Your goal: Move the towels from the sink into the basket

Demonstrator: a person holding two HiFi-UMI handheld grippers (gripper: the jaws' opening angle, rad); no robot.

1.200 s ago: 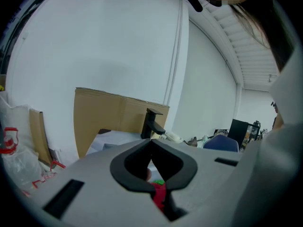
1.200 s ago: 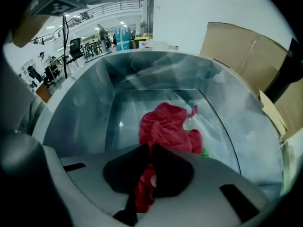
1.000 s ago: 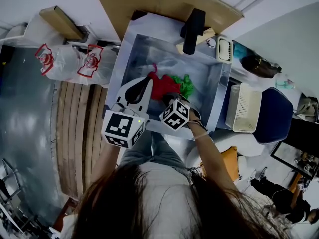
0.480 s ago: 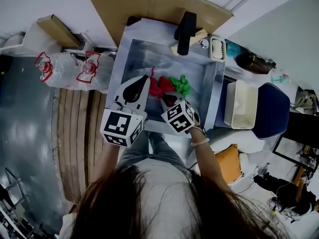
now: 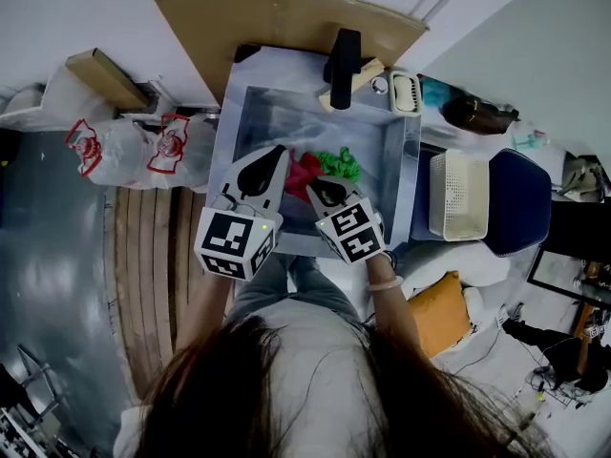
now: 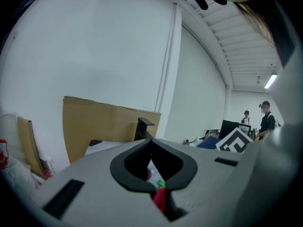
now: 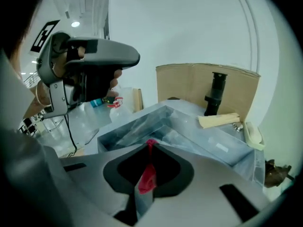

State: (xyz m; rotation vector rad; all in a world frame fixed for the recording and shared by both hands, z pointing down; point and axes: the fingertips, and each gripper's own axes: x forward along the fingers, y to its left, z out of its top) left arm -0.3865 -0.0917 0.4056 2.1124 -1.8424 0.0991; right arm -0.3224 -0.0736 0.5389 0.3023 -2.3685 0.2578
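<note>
A: Red towel (image 7: 147, 178) is pinched in the R tongs (image 7: 150, 144). Tips are clenched on a fold, and the rest hangs thru the loop of the pads.
B: L tongs (image 6: 151, 141)?
A: Tips together, nothing seen btwn them. Bits of red & green show thru the loop, further off.
B: Where's it all sit?
A: Head view: both tongs are over the near half of the sink (image 5: 286, 113), w/ the red towel btwn them. Green towel (image 5: 339, 163) is in the sink, just beside the red, on its right.
B: Room to move?
A: Basket (image 5: 458, 196) stands just past the sink's right rim, open side up. Black tap (image 5: 342, 60) is at the far rim, well apart from the tongs.
B: Surroundings?
A: Steel sink in a pale table (image 5: 277, 65). Cardboard sheet (image 5: 277, 17) behind it, against a white wall. Plastic bags (image 5: 143, 141) to the left, blue chair (image 5: 520, 203) beyond the basket.
</note>
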